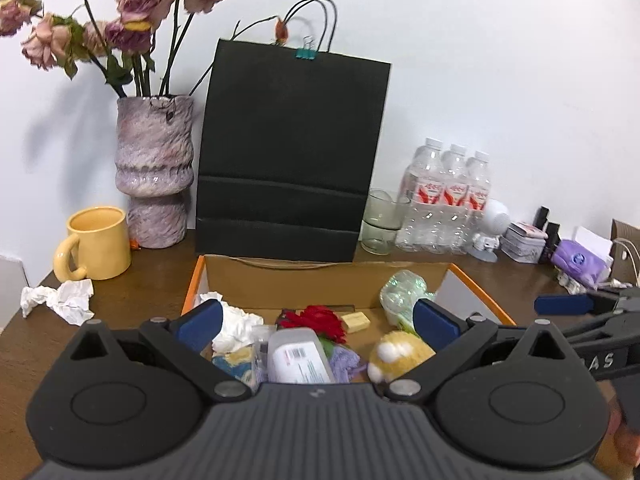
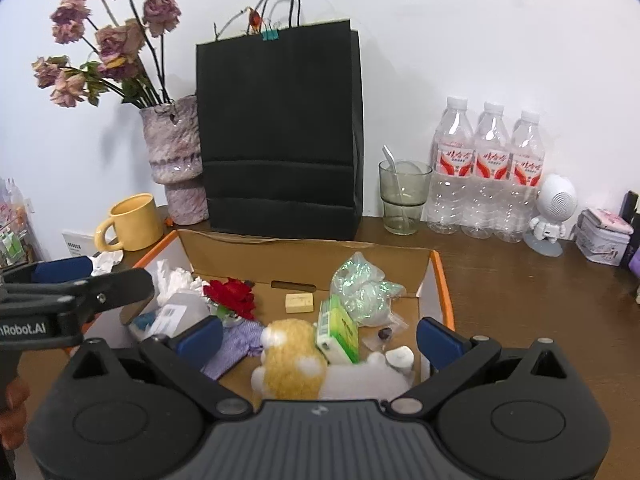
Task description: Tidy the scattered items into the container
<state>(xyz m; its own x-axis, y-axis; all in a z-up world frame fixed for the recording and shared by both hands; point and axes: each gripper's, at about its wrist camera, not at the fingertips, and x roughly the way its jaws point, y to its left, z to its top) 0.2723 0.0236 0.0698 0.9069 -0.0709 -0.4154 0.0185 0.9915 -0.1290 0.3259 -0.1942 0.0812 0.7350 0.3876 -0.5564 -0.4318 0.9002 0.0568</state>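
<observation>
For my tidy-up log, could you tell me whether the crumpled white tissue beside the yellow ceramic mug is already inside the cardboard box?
No, the crumpled white tissue lies on the wooden table, outside the cardboard box.

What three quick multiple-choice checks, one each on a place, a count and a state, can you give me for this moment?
1. Where is the crumpled tissue that is outside the box?
A. beside the mug
B. inside the glass
C. on top of the bag

2. How many bottles stand by the wall?
A. two
B. three
C. five

3. How do the left gripper and right gripper stand?
A. both shut on the plush
B. one open, one shut
C. both open and empty

Answers: 1 A, the tissue lies on the table in front of the mug. 2 B, three capped bottles stand side by side. 3 C, the jaws of each are spread wide above the box with nothing between them.
</observation>
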